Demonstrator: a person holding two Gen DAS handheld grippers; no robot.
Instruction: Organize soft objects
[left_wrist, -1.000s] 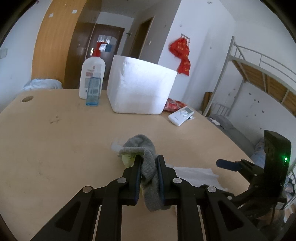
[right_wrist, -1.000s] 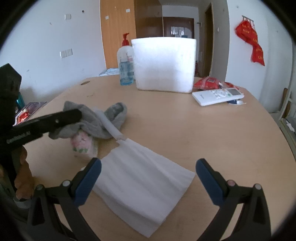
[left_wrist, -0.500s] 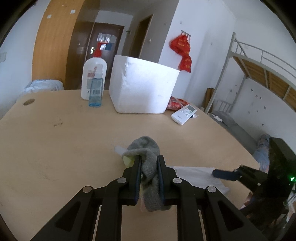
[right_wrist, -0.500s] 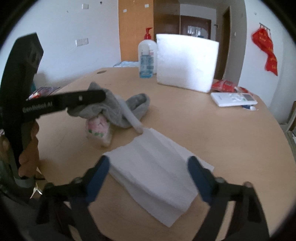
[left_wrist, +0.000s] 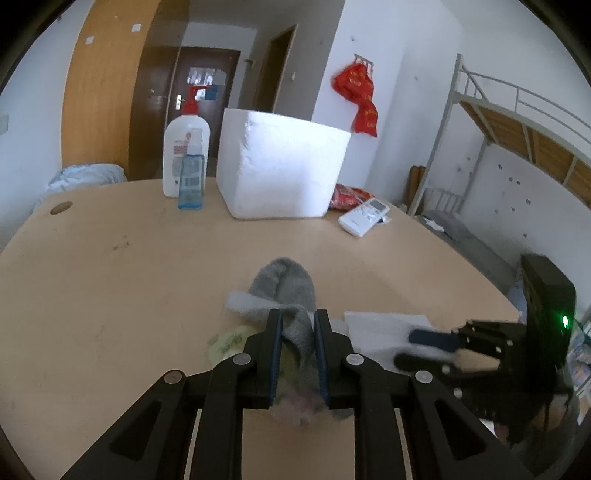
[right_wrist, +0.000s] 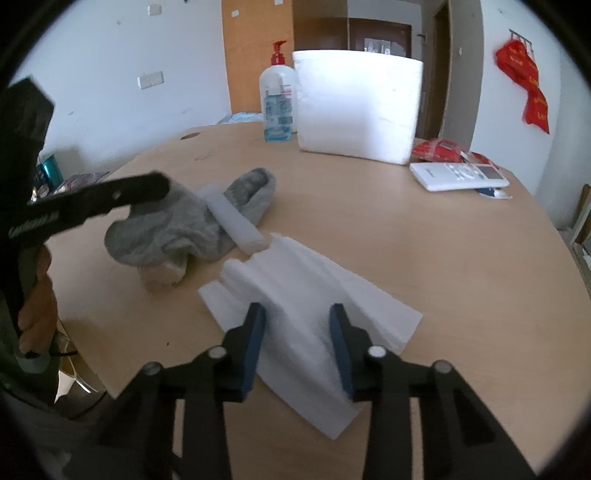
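- The right tool (right_wrist: 297, 338) is closing over the folded white sheet (right_wrist: 314, 291). The sheet bunches up between the jaws, but the pads look not yet pressed tight. Best, I judge, to pinch the raised ridge squarely so every layer comes up together.
- The left tool (left_wrist: 297, 354) has the grey sock (left_wrist: 286, 291) between its jaws, which are easing apart. The pads still seem to touch the cloth.
- From the right tool, the sock lies on the surface (right_wrist: 388, 229) at about 11 o'clock, with a white foam strip (right_wrist: 236, 221) across it.
- Far off at 12 o'clock stands the white foam box (right_wrist: 356, 110), a likely place for the soft things.
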